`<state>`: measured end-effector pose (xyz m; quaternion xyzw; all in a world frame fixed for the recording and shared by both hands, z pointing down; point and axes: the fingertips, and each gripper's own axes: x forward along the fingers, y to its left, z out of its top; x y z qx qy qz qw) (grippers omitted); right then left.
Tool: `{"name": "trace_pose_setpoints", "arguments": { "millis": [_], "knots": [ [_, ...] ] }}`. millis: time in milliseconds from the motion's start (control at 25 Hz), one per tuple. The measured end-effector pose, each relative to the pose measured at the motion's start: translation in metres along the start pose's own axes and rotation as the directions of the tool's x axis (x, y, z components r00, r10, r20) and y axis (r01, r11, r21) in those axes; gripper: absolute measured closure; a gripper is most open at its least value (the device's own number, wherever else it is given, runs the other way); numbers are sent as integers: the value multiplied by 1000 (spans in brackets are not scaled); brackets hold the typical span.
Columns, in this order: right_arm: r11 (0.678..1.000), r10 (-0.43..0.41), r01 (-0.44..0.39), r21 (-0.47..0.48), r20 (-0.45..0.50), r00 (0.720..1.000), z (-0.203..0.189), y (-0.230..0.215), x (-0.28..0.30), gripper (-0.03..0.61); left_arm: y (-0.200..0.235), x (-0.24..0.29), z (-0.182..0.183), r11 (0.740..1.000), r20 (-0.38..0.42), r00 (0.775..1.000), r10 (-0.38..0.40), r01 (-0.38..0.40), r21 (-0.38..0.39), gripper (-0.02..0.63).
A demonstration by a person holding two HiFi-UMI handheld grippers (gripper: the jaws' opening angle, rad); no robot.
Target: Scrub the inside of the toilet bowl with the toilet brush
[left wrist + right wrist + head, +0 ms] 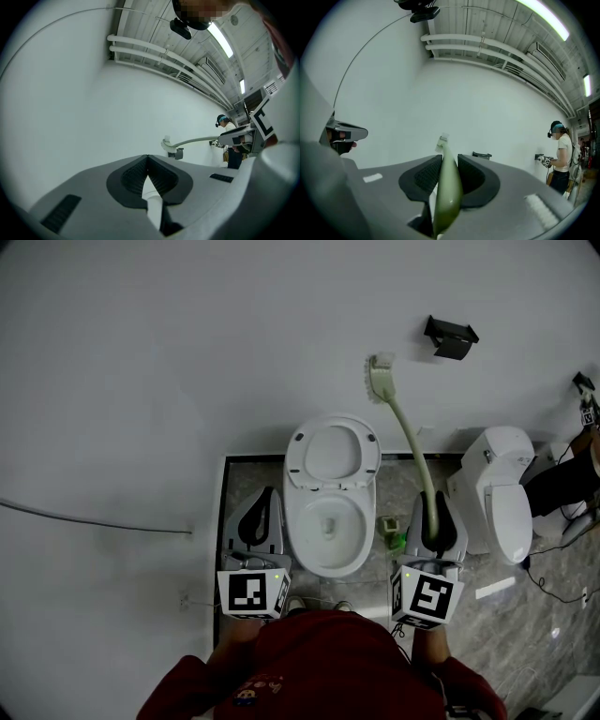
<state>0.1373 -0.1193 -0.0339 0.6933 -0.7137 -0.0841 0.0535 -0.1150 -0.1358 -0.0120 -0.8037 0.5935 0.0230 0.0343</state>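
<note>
A white toilet stands with its seat and lid raised, its bowl open below me. My right gripper is shut on the pale green handle of the toilet brush, held to the right of the bowl. The brush slants up and away, its white bristle head against the wall above the toilet. In the right gripper view the green handle sits clamped between the black pads. My left gripper hangs left of the bowl, its jaws shut with nothing between them. The brush also shows in that view.
A second white toilet stands to the right. A black bracket is fixed to the wall. A small green brush holder sits on the marble floor between the toilets. Another person stands at the far right. A cable runs along the wall.
</note>
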Motion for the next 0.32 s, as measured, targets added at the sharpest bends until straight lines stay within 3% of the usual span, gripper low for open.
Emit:
{"name": "trace_pose_setpoints", "arguments": {
  "millis": [320],
  "knots": [
    [1000,-2,2,-8,-6,1000,-8,-5,0,463,-7,3,-1,1000,0,1000,-10,10,5,607]
  ]
}}
